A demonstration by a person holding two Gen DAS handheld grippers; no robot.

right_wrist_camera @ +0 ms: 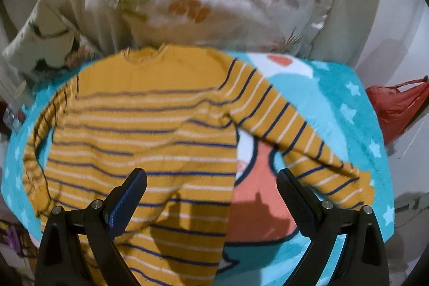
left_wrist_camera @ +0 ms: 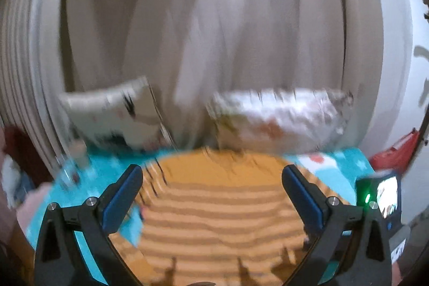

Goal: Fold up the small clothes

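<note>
Right gripper (right_wrist_camera: pixel 211 184) up close, fingers (right_wrist_camera: pixel 126 195) spread wide and holding nothing, hovering over the lower part of the sweater (right_wrist_camera: pixel 139 125). One fingertip sits above the striped body, the other above the bare blanket (right_wrist_camera: pixel 348 103) beside it, and the gripper's shadow falls across the hem and the pink patch of the blanket print.

Left gripper (left_wrist_camera: pixel 211 186) is also wide apart, blue pads facing in, nothing between them. Its view is badly blurred, but the sweater (left_wrist_camera: pixel 214 219) fills the space under and beyond the fingers (left_wrist_camera: pixel 120 195). At the right edge of that view there's a small device (left_wrist_camera: pixel 380 195) with a green light and a lit screen.

The sweater is mustard yellow with navy and white stripes. It lies spread flat on the turquoise, star-dotted blanket, collar pointing away from the cameras. In the right view, the sleeve on the right side stretches out diagonally across the blanket, cuff reaching nearly to the blanket's edge. The other sleeve runs down along the body on the left side.

Beyond the collar, a white floral pillow (right_wrist_camera: pixel 228 2) sits at the head of the blanket, just touching the neckline in this view. A second pillow (right_wrist_camera: pixel 45 39) leans off to the left. A red bag (right_wrist_camera: pixel 394 109) hangs past the blanket's right edge. Pale curtains (left_wrist_camera: pixel 214 18) hang behind everything.
</note>
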